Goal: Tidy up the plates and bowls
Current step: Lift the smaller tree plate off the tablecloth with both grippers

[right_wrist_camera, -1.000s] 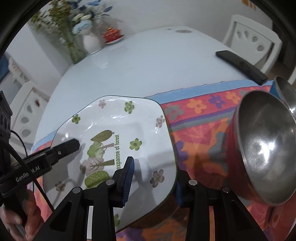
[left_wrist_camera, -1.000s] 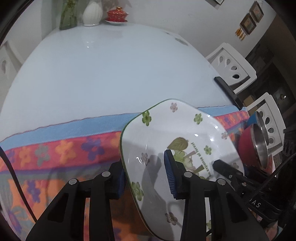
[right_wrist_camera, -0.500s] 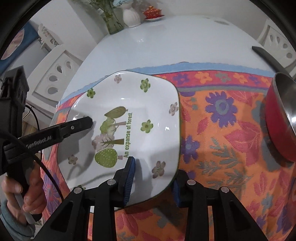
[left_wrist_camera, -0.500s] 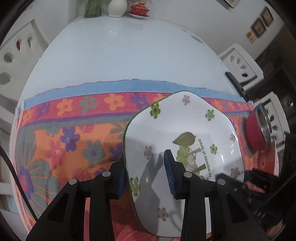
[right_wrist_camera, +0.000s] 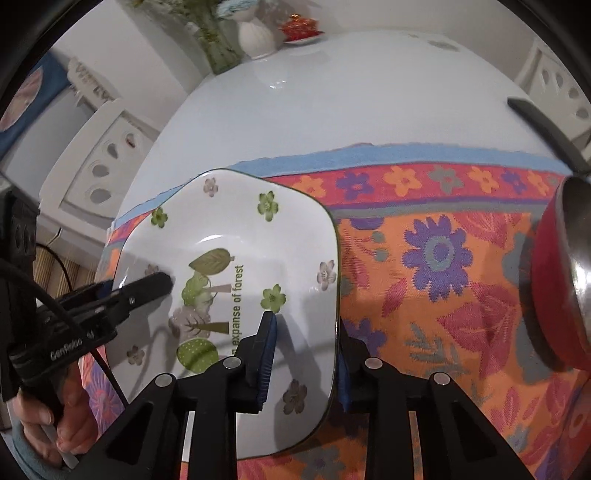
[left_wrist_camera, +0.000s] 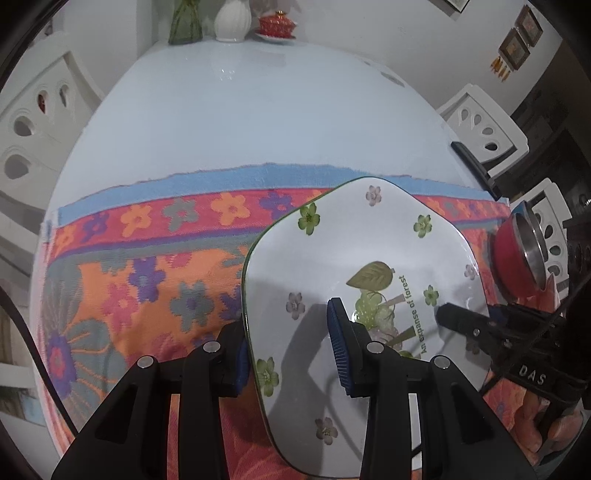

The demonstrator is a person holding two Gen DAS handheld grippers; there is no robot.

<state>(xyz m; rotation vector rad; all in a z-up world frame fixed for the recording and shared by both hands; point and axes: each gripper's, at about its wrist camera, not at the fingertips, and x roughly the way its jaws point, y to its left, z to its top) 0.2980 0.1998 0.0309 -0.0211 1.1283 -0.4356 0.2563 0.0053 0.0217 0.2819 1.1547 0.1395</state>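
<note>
plate: squarish white plate (left_wrist_camera: 354,266) with green flowers and a forest print is sitting over the flowery tablecloth (left_wrist_camera: 147,280), taking up the cloth's left half as the right wrist view shows it. Its far corner is reaching almost to the cloth's blue border.

left gripper: left gripper (left_wrist_camera: 290,345) is straddling the plate's left rim, one blue pad under the edge, the other on the plate's inner face. Looks like it's clamping the rim.

right gripper: right gripper (right_wrist_camera: 304,356) is doing the same on the opposite rim, and its jaws have just been closing with the rim between them. Pads are looking tight on it now.

bowls: red bowl (right_wrist_camera: 557,280) with a steel inside is standing right of the plate, well apart, with bare cloth between them. A second steel rim (left_wrist_camera: 524,218) is peeking out behind it.

open room: beyond the plate's far edge the white table (left_wrist_camera: 258,110) is lying wide open up to the vases (left_wrist_camera: 229,20).

edge stuff: black remote (left_wrist_camera: 476,170) is lying at the table's edge, right of the plate.
</note>
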